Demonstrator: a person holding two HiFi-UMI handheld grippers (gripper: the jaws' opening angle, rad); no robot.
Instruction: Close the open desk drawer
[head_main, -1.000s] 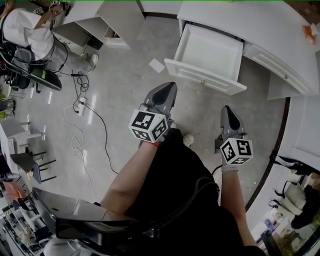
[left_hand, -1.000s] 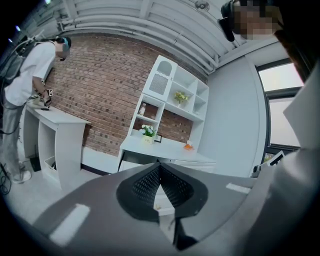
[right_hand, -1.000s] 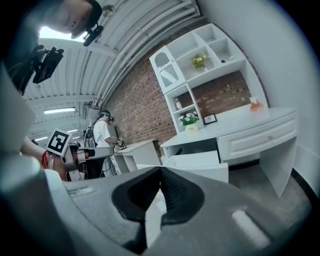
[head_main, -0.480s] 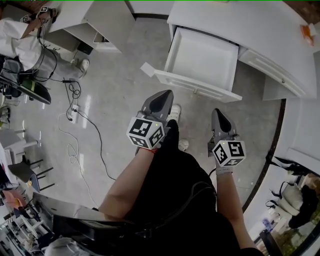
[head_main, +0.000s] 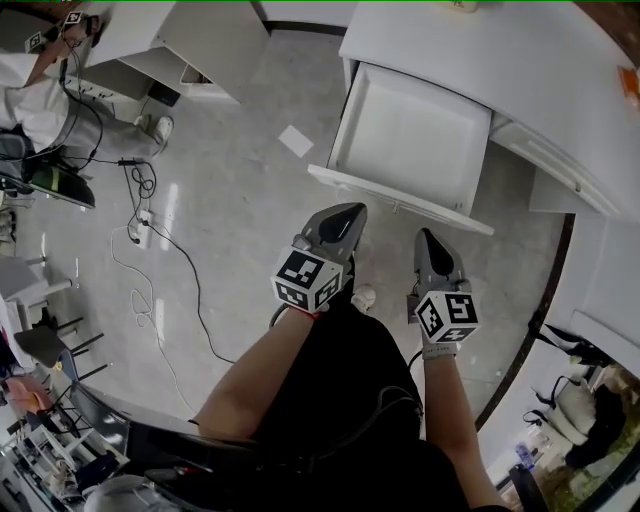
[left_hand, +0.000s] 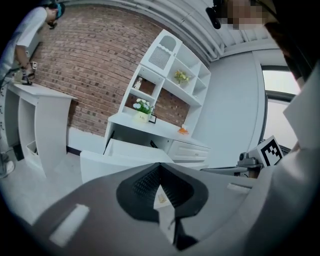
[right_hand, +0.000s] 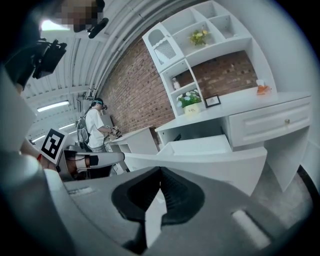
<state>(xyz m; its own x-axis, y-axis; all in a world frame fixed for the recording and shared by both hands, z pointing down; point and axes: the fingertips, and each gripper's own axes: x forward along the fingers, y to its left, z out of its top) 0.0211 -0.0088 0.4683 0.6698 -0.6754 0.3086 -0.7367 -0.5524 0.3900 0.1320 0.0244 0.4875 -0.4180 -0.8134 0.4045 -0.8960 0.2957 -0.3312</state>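
Both grippers held shut and empty before the open drawer.
The left gripper (head_main: 340, 220) and right gripper (head_main: 431, 248) are seen with jaws pressed together, near the front of the drawer (head_main: 398, 200), which is pulled out from the white desk (head_main: 480, 50).

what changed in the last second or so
The person has stepped toward the desk, so the left gripper and right gripper have come up close to the front panel of the open drawer; neither is on it yet. Nothing was taken hold of or let go. The drawer is still pulled out and both pairs of jaws stay shut and empty.
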